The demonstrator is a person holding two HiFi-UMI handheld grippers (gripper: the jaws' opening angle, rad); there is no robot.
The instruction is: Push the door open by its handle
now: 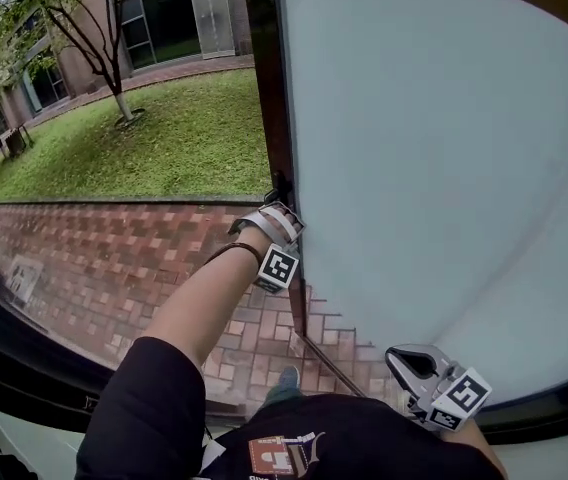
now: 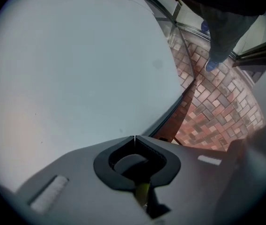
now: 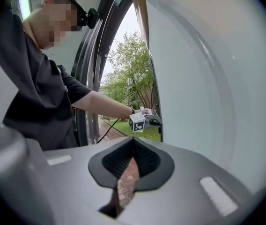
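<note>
The door [image 1: 434,168] has a frosted glass pane in a dark brown frame [image 1: 276,118] and stands swung outward. My left gripper [image 1: 286,211] rests against the frame's edge at a small dark fitting [image 1: 280,186], likely the handle, which is mostly hidden. Its jaws are shut and hold nothing; in the left gripper view the tips [image 2: 135,137] meet in front of the pale glass [image 2: 77,69]. The right gripper view shows the left gripper [image 3: 154,121] at the door's edge. My right gripper [image 1: 396,356] hangs low beside the pane, its tips [image 3: 134,138] shut on nothing.
Red brick paving [image 1: 114,258] and a lawn [image 1: 174,138] with trees lie beyond the doorway. A dark curved frame [image 1: 24,338] runs along the left. The person's shoe [image 1: 288,376] is near the threshold, and a thin rod [image 1: 329,363] slants from the door's lower edge.
</note>
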